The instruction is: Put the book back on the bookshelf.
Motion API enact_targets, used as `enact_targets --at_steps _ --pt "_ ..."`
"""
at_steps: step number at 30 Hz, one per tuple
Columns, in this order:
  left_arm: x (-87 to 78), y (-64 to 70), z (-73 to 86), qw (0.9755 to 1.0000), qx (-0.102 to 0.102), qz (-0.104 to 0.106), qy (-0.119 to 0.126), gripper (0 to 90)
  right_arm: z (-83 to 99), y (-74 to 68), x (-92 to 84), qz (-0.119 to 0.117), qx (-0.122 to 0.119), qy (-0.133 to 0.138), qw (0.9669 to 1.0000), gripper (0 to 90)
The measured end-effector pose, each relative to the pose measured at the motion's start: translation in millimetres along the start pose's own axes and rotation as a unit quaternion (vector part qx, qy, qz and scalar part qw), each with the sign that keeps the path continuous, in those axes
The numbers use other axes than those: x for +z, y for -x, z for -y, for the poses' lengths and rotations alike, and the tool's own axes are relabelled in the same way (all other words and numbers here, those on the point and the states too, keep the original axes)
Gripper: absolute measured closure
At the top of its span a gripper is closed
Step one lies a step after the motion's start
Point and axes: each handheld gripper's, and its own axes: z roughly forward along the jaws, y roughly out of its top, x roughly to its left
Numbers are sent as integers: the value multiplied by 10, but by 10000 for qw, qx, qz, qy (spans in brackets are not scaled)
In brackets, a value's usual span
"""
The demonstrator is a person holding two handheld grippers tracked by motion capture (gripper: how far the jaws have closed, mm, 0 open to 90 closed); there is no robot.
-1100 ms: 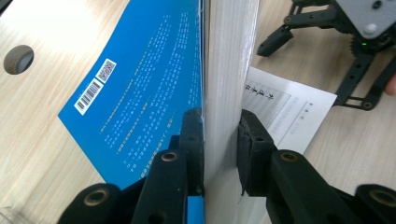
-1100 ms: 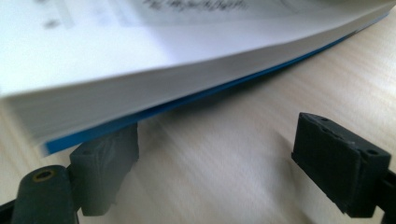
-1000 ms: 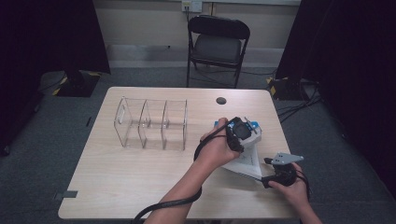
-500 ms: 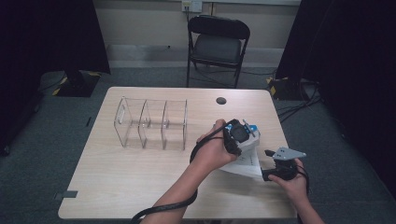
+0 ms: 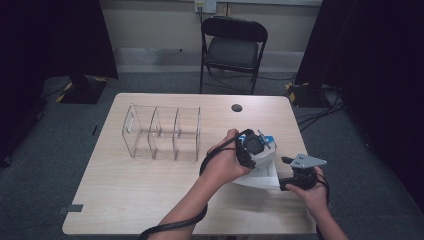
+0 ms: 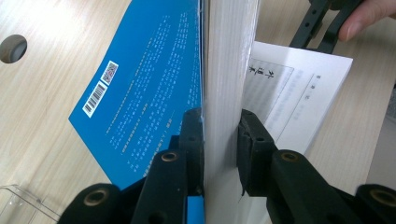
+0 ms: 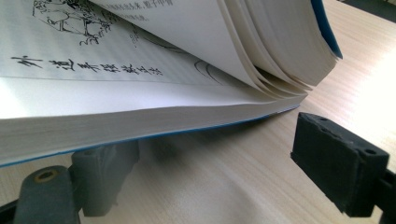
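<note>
The left gripper's fingers (image 6: 219,140) are clamping an upright wad of pages of the blue-covered paperback book (image 5: 262,165). The right gripper's fingers (image 7: 210,163), spread wide and empty, are now sliding closer under its lower half, which is lying open on the pale wooden counter (image 5: 150,190), so the lift looks nearly ready. A clear acrylic divider rack (image 5: 162,132) is standing well apart; a black folding chair (image 5: 232,47) is waiting behind.

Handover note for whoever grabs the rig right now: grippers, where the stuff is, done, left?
Left gripper: shut on a lifted block of pages of the blue book.
Right gripper: open, low at the book's edge, one jaw under the lower pages.
Book lies open on the table, right of the clear organizer.
Done: book opened. Left: probably stand it in the organizer, all slots empty.
</note>
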Motion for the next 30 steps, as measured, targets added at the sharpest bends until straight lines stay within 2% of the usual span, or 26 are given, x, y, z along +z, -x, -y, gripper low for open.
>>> enact_targets --at_steps 7,12,13,15,16,18,20,21,22,23,30 --pt "-29 12 -17 9999 78 18 -120 743 -62 0 -12 -99 -169 -23 9998 144" --pt "-31 27 -25 9999 54 29 -135 743 -122 20 -27 -131 -253 21 9996 146" --pt "-30 27 -22 9998 131 11 -141 743 -134 22 -29 -133 -263 7 9996 146" --pt "-26 43 -16 9999 86 20 -139 743 -158 17 -34 -107 -336 -34 9994 152" --pt "-35 41 -18 9997 158 10 -180 743 -169 11 -39 -120 -341 -48 9993 159" --pt "-47 52 -17 9998 119 6 -160 743 -197 11 -43 -180 -330 -76 9993 156" --pt "-70 43 -23 9996 206 23 -214 743 -226 8 -53 -186 -355 -87 9992 156" --pt "-80 53 -23 9997 156 0 -210 743 -235 8 -54 -206 -358 -89 9991 155" --pt "-90 48 -23 9995 213 11 -217 742 -250 15 -55 -248 -421 -95 9988 151" --pt "-95 53 -19 9996 187 34 -217 743 -260 12 -55 -278 -459 -96 9985 149" --pt "-119 51 -24 9994 250 34 -251 743 -309 -5 -66 -279 -603 -87 9978 140"
